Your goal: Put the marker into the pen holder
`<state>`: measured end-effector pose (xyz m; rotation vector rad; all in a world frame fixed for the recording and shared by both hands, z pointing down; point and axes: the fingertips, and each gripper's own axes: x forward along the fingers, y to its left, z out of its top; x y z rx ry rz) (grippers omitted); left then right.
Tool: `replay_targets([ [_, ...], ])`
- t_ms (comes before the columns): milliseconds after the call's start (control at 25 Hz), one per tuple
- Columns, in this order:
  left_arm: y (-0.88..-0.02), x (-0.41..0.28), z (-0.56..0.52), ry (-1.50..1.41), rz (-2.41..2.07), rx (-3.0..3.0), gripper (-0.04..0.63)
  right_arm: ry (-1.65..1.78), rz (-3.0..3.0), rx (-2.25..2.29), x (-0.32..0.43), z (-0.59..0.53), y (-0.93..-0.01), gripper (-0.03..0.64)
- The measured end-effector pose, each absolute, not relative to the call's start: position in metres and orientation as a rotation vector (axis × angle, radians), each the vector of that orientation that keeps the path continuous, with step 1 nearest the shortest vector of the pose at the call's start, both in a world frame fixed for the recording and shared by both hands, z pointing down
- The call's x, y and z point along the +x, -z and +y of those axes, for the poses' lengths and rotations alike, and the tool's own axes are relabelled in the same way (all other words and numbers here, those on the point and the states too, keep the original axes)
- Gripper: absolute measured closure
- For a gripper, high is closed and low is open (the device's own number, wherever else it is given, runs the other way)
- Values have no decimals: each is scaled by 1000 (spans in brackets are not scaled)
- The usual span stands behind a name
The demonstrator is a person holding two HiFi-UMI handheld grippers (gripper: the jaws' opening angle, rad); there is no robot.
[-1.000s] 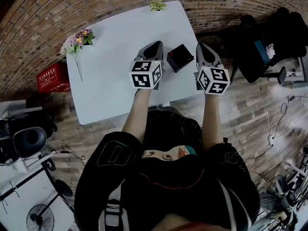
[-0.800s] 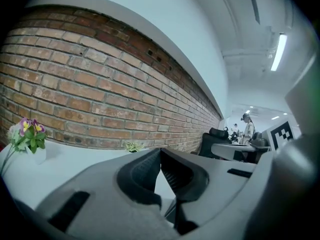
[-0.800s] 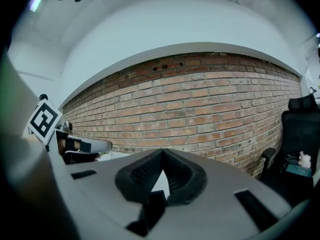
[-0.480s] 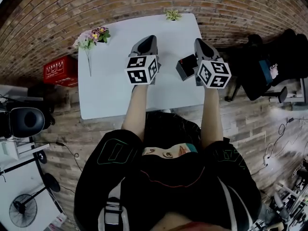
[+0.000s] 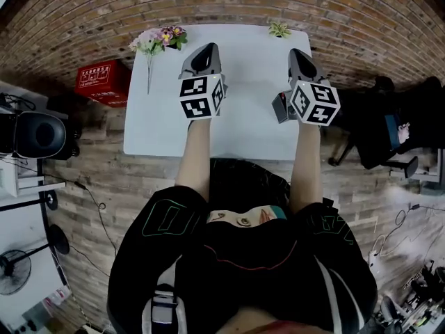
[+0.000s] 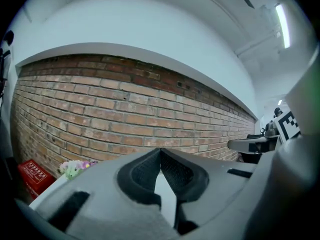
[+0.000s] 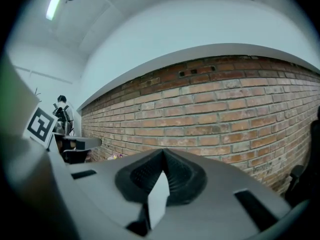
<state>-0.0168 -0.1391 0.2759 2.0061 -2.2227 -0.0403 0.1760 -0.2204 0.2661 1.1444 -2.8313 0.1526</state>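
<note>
The black pen holder (image 5: pixel 280 107) stands on the white table (image 5: pixel 243 68) near its right front edge, half hidden behind my right gripper's marker cube. No marker shows in any view. My left gripper (image 5: pixel 207 49) is held up above the table's middle left, jaws shut with nothing between them; the left gripper view has its tips (image 6: pixel 160 151) meeting against the brick wall. My right gripper (image 5: pixel 297 53) hovers above the table's right side, also shut and empty, and its tips (image 7: pixel 163 152) point level at the brick wall.
A bunch of flowers (image 5: pixel 158 39) lies at the table's far left corner and a small green plant (image 5: pixel 279 28) at the far edge. A red box (image 5: pixel 103 82) sits on the floor to the left, a black chair (image 5: pixel 389 127) to the right.
Both grippers have risen and now point at the brick wall. The head view has swung, so the table sits more squarely ahead. The pen holder has slid behind the right gripper's cube.
</note>
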Motion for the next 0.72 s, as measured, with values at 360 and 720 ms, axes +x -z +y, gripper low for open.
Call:
replay_targets([
  [360, -273, -44, -115, 40, -2315, 1952, 594, -90, -2874, 1049, 140, -205, -260, 612],
  [720, -279, -42, -114, 21, -2312, 1968, 594, 70, -2844, 1049, 136, -197, -256, 612],
])
